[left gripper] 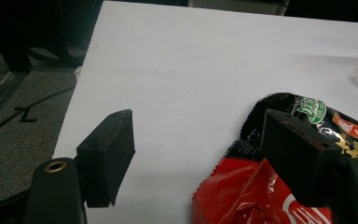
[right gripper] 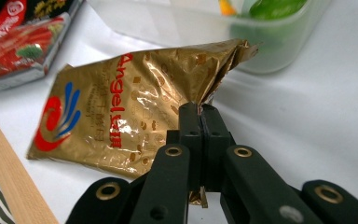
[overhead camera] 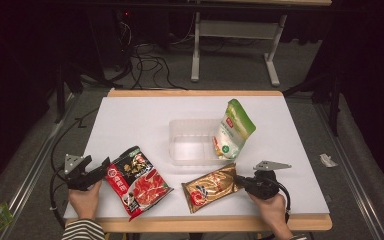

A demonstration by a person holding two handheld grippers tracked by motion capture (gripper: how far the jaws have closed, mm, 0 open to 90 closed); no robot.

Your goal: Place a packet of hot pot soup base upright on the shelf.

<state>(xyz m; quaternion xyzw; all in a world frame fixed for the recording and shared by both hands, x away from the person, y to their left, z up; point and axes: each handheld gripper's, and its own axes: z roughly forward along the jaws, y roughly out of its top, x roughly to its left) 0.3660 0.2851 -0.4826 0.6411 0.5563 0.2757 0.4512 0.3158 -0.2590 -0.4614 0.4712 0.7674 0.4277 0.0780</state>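
The right hand-held gripper [right gripper: 199,112] is pinching the gold foil packet [right gripper: 121,107] by its crimped end seam, jaws closed flat together on the thin foil. In the high view this packet [overhead camera: 211,187] is lying at the lower centre of the white desk [overhead camera: 130,120], just in front of the clear plastic tub [overhead camera: 192,142]. The packet is looking light and soft, with crinkly, slick film, so the flat sealed edge is probably the safest place to take it; a grip on the puffed middle would likely slip or crush whatever is inside.

The left hand-held gripper [left gripper: 198,140] is standing wide open, holding nothing, with 1 jaw sitting over the corner of the red and black pouch [left gripper: 279,196] at the lower left of the desk; whether it is touching is hard to tell.

The tub is holding 1 green and white pouch [overhead camera: 234,131], which is leaning upright against its right wall; the remaining space is looking bare.
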